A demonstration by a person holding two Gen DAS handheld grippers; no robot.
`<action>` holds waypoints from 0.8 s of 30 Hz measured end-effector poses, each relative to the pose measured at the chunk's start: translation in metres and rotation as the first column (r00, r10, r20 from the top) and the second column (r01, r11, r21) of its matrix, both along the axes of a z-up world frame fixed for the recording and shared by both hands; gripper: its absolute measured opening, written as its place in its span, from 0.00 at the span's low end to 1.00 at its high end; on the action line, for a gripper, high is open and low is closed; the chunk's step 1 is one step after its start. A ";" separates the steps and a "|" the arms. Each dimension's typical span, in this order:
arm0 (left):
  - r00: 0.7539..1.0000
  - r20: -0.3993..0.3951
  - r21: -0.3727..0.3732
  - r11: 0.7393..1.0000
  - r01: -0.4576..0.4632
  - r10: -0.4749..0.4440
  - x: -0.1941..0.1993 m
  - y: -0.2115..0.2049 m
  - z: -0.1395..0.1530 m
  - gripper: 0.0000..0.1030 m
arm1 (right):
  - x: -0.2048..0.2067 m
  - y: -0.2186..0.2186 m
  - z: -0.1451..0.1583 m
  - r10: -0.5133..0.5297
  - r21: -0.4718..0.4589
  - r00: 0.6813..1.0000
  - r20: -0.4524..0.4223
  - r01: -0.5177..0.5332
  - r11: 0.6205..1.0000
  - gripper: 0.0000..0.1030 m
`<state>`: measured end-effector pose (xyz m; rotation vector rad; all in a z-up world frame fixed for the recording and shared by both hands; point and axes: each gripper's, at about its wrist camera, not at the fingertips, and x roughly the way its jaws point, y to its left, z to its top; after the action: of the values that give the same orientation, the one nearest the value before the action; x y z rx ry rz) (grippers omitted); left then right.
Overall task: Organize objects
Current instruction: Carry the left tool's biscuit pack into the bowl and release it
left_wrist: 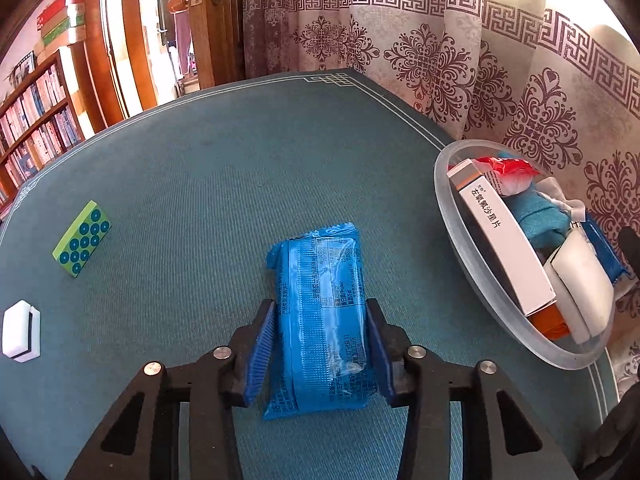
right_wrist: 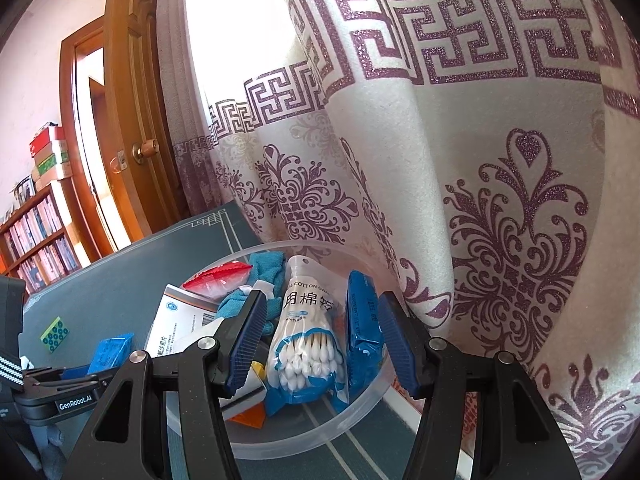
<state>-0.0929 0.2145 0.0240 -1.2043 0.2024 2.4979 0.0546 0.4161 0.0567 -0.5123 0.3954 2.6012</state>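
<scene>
A blue plastic snack packet (left_wrist: 320, 264) lies lengthwise on the teal table mat (left_wrist: 200, 184). My left gripper (left_wrist: 320, 304) is shut on it, with a blue pad pressed to each long side. My right gripper (right_wrist: 322, 296) hovers open over a clear plastic bowl (right_wrist: 360, 412) at the table's right edge. Seen between its fingers, a bag of cotton swabs (right_wrist: 308, 344) and another blue packet (right_wrist: 362, 332) lie in the bowl below. The bowl also holds a white medicine box (left_wrist: 504, 240), a teal cloth (right_wrist: 264, 264) and a red-and-white bag (right_wrist: 216, 280).
A green block with blue dots (left_wrist: 82, 238) and a small white object (left_wrist: 21, 330) lie on the mat at the left. A patterned curtain (right_wrist: 480, 160) hangs close behind the bowl. A wooden door (left_wrist: 216, 20) and a bookshelf (left_wrist: 32, 128) stand beyond the table.
</scene>
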 end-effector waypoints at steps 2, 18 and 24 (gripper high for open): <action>1.000 -0.013 0.005 1.000 0.000 0.000 0.002 0.001 0.005 0.42 | 0.000 0.000 0.000 0.001 0.000 1.000 0.000 -0.001 1.000 0.57; 0.965 -0.182 0.021 0.981 0.194 -0.187 0.029 0.075 0.075 0.42 | -0.001 0.001 0.002 -0.001 -0.007 1.000 -0.006 0.001 1.000 0.58; 0.951 -0.198 0.058 0.966 0.251 -0.236 0.019 0.104 0.074 0.44 | -0.002 0.000 0.001 0.002 -0.009 1.000 -0.004 -0.002 1.000 0.58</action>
<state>-0.0742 0.3183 0.0981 -0.8510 0.2761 2.3756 0.0522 0.4163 0.0581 -0.5113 0.4085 2.6034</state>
